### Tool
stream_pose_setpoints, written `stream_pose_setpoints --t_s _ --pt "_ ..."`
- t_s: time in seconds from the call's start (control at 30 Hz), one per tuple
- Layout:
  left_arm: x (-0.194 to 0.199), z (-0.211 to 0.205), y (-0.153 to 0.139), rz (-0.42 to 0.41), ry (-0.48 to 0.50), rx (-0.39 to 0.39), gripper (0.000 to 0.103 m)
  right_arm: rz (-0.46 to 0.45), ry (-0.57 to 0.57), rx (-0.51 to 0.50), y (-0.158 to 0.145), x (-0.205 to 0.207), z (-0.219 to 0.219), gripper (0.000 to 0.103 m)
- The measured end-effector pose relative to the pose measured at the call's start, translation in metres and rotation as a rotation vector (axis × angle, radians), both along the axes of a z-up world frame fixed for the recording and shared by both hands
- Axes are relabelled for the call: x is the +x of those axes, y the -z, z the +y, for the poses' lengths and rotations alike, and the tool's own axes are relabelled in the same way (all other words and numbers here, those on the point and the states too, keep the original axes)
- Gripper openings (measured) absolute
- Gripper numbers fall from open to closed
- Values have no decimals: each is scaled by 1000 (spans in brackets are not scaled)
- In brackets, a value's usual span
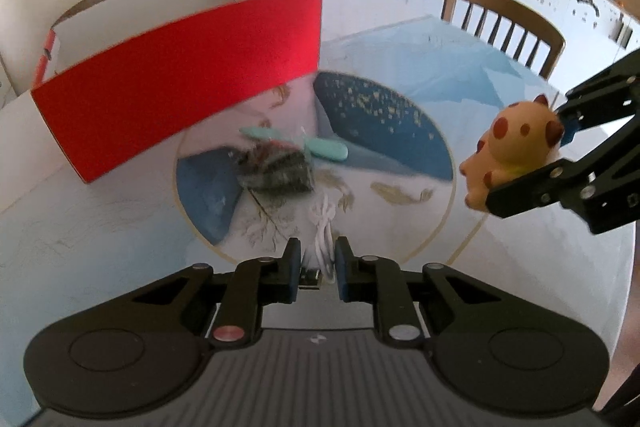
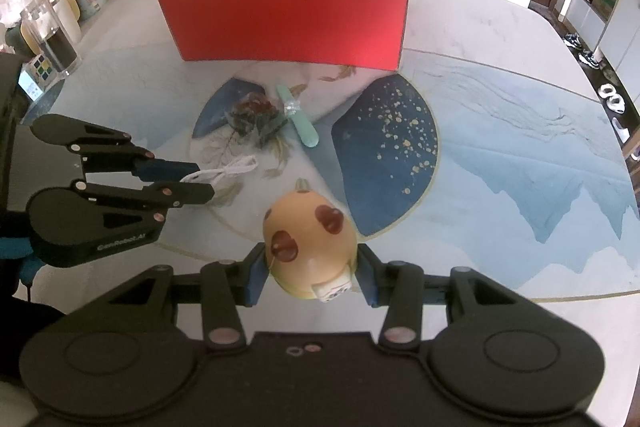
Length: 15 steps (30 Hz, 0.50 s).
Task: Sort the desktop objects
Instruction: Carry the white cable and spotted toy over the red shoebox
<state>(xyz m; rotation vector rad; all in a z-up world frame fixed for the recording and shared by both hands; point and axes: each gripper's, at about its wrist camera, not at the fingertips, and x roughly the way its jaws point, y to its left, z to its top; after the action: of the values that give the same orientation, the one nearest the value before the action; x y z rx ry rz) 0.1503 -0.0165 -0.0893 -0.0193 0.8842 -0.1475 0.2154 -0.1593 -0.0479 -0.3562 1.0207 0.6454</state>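
The inside floor of the one red box (image 2: 288, 23) is hidden by its front wall, so its contents cannot be told. The dark bundle in clear wrap (image 2: 256, 115) is blurred in the left wrist view and cannot be identified. One white cable (image 1: 324, 227) is partly hidden between the fingers of the left gripper (image 1: 318, 267); it is pinched there, with the jaws nearly pressed together. One spotted toy animal (image 2: 310, 247) is clamped by the right gripper (image 2: 312, 275), held above the desk (image 2: 500, 131), its face turned down and mostly out of sight. One mint-green stick (image 2: 302, 125) lies just beside the bundle, near the front of the box. Two chairs are seen, each cut off by the desk or the box
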Motion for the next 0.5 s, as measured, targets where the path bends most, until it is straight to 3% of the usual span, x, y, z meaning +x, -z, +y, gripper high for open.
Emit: stream_pose_setpoints --t_s 0.5 --pt "3 17 -50 -92 -40 -38 15 -64 -14 55 -28 11 6 44"
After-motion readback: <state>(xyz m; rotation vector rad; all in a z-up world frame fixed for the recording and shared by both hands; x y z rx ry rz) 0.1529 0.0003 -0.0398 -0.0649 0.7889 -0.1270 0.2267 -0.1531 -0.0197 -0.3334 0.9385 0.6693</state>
